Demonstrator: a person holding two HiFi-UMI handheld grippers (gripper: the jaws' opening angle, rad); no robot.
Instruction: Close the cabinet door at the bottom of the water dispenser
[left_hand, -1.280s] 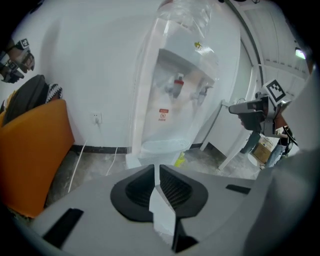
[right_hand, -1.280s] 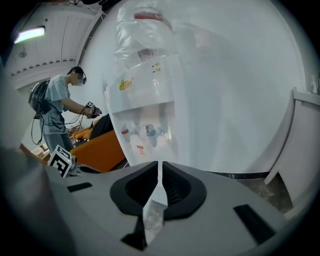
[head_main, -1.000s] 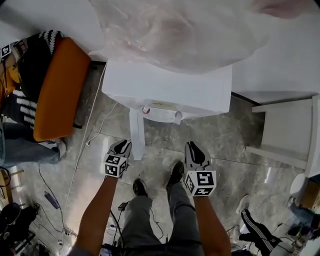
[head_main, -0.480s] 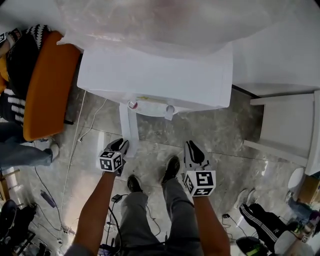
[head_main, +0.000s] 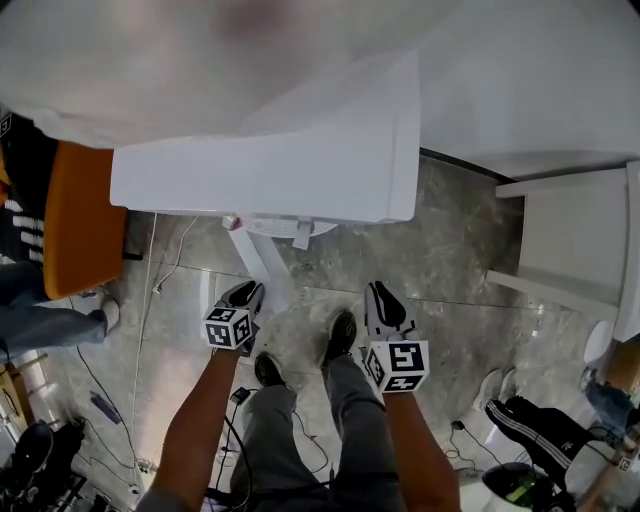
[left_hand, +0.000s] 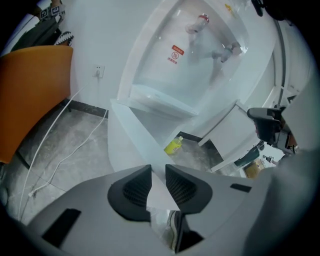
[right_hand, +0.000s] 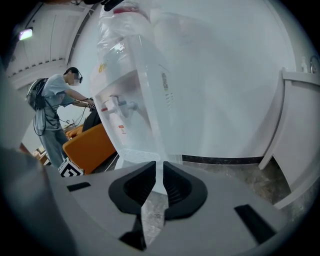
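The cabinet door (head_main: 262, 272) stands swung out from the foot of the white water dispenser (head_main: 300, 175), just left of centre in the head view, with its free edge pointing down-frame toward the person. It looks like a thin, stiff, smooth plastic leaf on a hinge: light, easy to swing, and probably slippery to pinch. A push near the free edge, far from the hinge, should serve best. The left claw (left_hand: 158, 168) is closing with that edge showing in its gap, the pads not visibly pressing. The right claw (right_hand: 159, 164) hangs barely parted and empty.
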